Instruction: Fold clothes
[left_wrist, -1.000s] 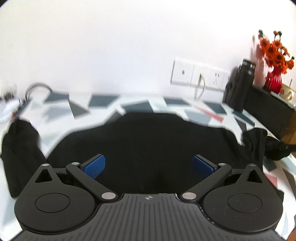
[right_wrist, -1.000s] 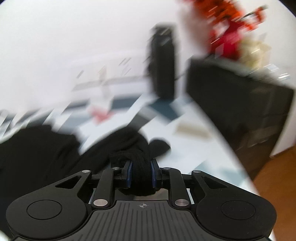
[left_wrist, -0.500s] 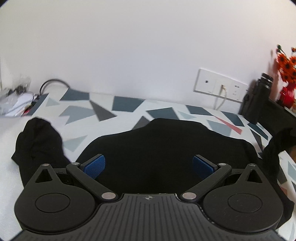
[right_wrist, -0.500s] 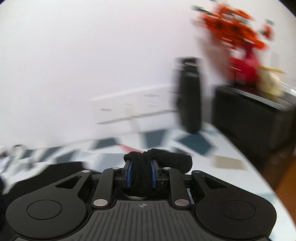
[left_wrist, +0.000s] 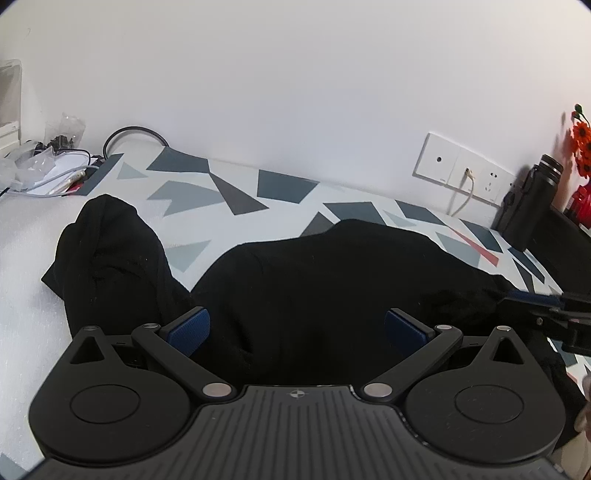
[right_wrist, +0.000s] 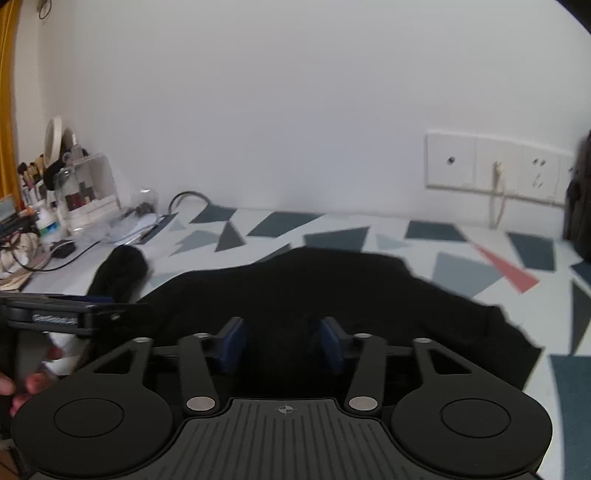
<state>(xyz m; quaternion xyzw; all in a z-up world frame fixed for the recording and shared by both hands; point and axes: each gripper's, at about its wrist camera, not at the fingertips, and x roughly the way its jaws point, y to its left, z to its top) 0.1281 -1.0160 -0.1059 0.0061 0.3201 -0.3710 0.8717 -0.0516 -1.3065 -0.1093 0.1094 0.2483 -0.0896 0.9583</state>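
A black garment (left_wrist: 351, 277) lies spread on a tablecloth (left_wrist: 280, 184) patterned with grey shapes. Its left sleeve (left_wrist: 107, 251) is bunched up at the far left. My left gripper (left_wrist: 295, 325) hovers open over the near part of the garment, blue pads wide apart. In the right wrist view my right gripper (right_wrist: 282, 339) is open over the same garment (right_wrist: 332, 288), with only cloth below its pads. The right side of the garment now lies folded inward. The left gripper (right_wrist: 74, 314) shows at the left edge there.
Wall sockets (left_wrist: 461, 173) with a plugged cable sit at the back right, beside a black bottle (left_wrist: 532, 206) and orange flowers (left_wrist: 581, 136). Cables and bags (left_wrist: 48, 166) clutter the far left. A clear cosmetics organiser (right_wrist: 85, 192) stands there too. A hand (right_wrist: 22, 387) holds the left gripper.
My right gripper carried the right sleeve leftward over the garment and then opened, letting it go. The left gripper stayed open and turned leftward.
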